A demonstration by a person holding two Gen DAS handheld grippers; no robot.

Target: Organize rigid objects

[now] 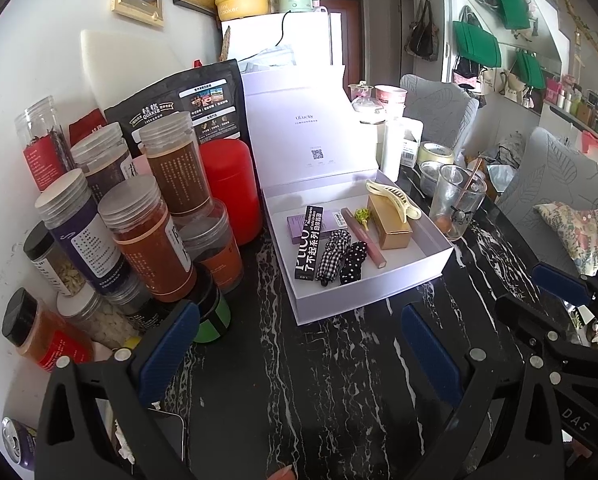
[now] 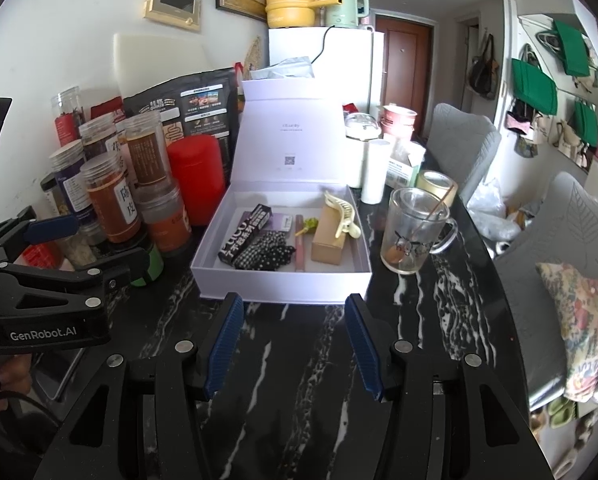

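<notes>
Both tools, left tool [image 1: 299,344] and right tool [image 2: 293,344], hang wide and empty before the white cardboard box [image 2: 279,284]; next, pick something to grab.

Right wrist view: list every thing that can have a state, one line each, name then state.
White gift box: open, lid standing upright at the back.
Cream hair claw: shut, lying across the gold carton.
Gold carton: closed, lying flat in the box.
Glass mug: upright, nearly empty, stirrer leaning inside.
Red canister: lid on.
Right gripper: open, nothing between the fingers.
Left gripper: open, empty.
</notes>
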